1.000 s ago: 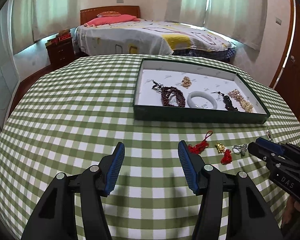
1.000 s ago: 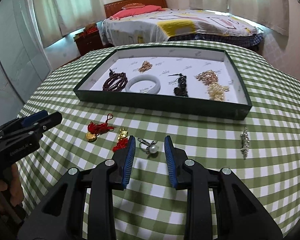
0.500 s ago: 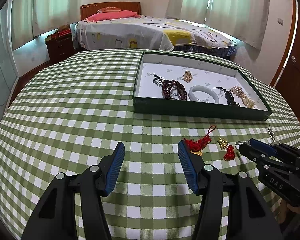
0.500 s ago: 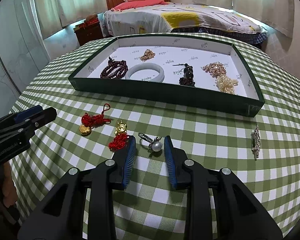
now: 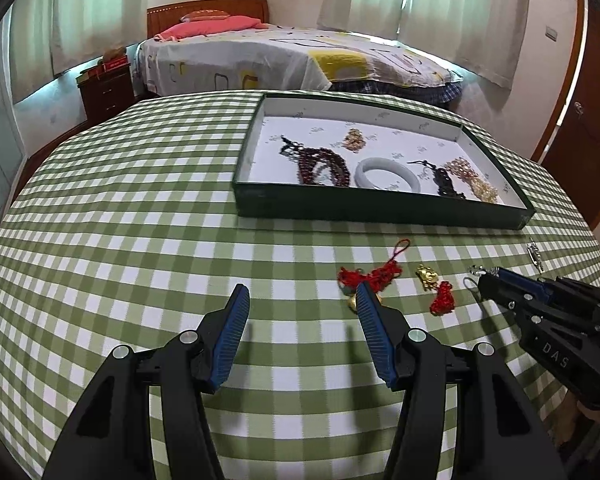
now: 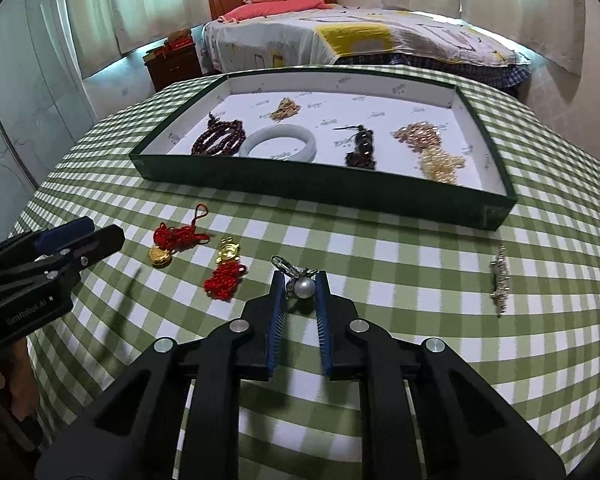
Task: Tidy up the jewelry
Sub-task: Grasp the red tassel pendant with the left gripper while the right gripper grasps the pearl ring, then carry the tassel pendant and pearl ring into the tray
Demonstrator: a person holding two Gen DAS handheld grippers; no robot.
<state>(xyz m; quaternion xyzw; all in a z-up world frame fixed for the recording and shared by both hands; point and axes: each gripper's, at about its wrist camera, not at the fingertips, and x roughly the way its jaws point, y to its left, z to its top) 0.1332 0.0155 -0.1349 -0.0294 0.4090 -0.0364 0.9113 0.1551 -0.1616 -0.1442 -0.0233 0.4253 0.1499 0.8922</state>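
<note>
Your right gripper (image 6: 300, 286) is clenched on the pearl pendant (image 6: 303, 287), lower centre of the right wrist view, on the green checked tablecloth (image 6: 400, 280). Your left gripper (image 5: 300, 304) stands released and empty, low centre in its own view. Two red-tasselled gold charms (image 6: 224, 268) lie left of the pearl, a silver brooch (image 6: 500, 280) far right. The green tray (image 6: 300, 184), upper centre, holds bead bracelets and a white bangle (image 6: 278, 144).

Green-and-white checked cloth (image 6: 420, 240) over desk. Dark green tray (image 6: 300, 184), white lining with small grey print. Pale jade-white bangle (image 6: 278, 144); dark red beads (image 6: 220, 140); gold chains (image 6: 436, 152). Red-and-gold charms (image 6: 226, 268). Silver-white pearl pendant (image 6: 302, 286). Black tool, blue pads (image 6: 279, 300).
</note>
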